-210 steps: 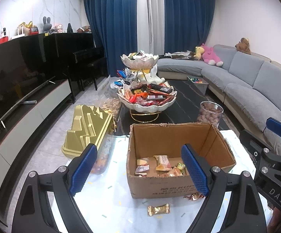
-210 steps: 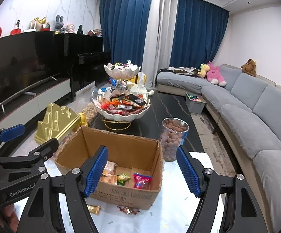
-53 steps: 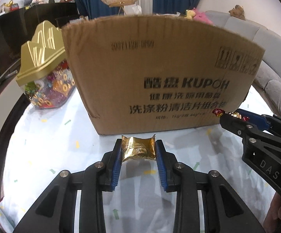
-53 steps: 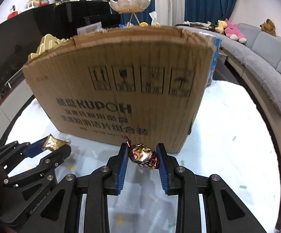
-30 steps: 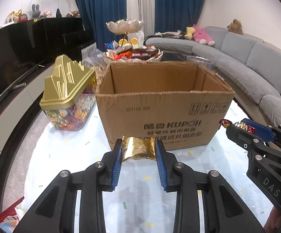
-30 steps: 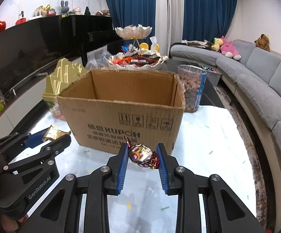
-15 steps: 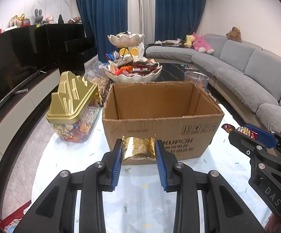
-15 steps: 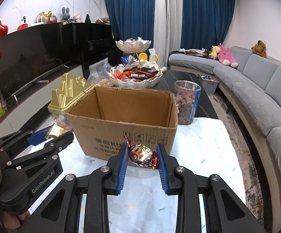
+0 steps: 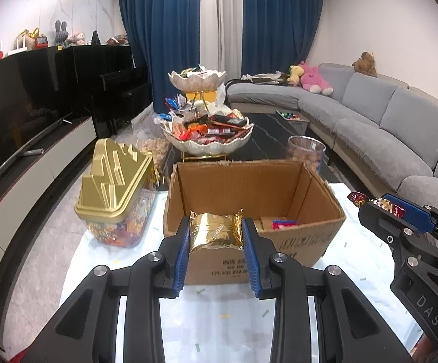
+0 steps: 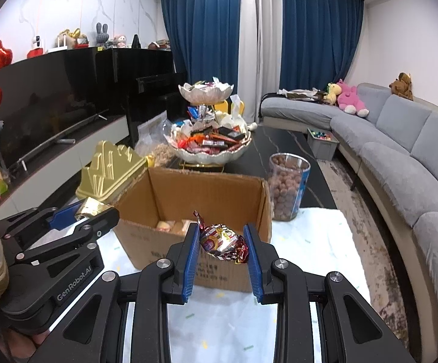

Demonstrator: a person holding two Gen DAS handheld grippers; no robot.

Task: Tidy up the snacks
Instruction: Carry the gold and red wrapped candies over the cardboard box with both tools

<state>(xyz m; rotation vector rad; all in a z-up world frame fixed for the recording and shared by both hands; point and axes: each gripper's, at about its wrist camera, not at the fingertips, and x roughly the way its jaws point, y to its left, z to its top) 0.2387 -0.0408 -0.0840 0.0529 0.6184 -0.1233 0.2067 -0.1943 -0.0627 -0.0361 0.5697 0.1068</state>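
My left gripper (image 9: 216, 230) is shut on a gold foil snack packet (image 9: 215, 232) and holds it above the near wall of the open cardboard box (image 9: 309, 236). My right gripper (image 10: 221, 239) is shut on a red and gold wrapped candy (image 10: 222, 240), also raised over the near edge of the box (image 10: 146, 236). Each gripper shows in the other's view, the right one with its candy (image 9: 376, 204) at the box's right, the left one with its packet (image 10: 90, 205) at the box's left. A few snacks lie on the box floor (image 9: 282, 223).
A gold-lidded candy jar (image 9: 113, 187) stands left of the box. A clear jar of brown balls (image 10: 288, 187) stands behind its right corner. A two-tier bowl of snacks (image 9: 208, 134) sits on the dark table beyond. A grey sofa (image 10: 400, 157) runs along the right.
Both grippers have risen with their snacks, from table level in front of the box to above its near rim. The box interior has come into view.
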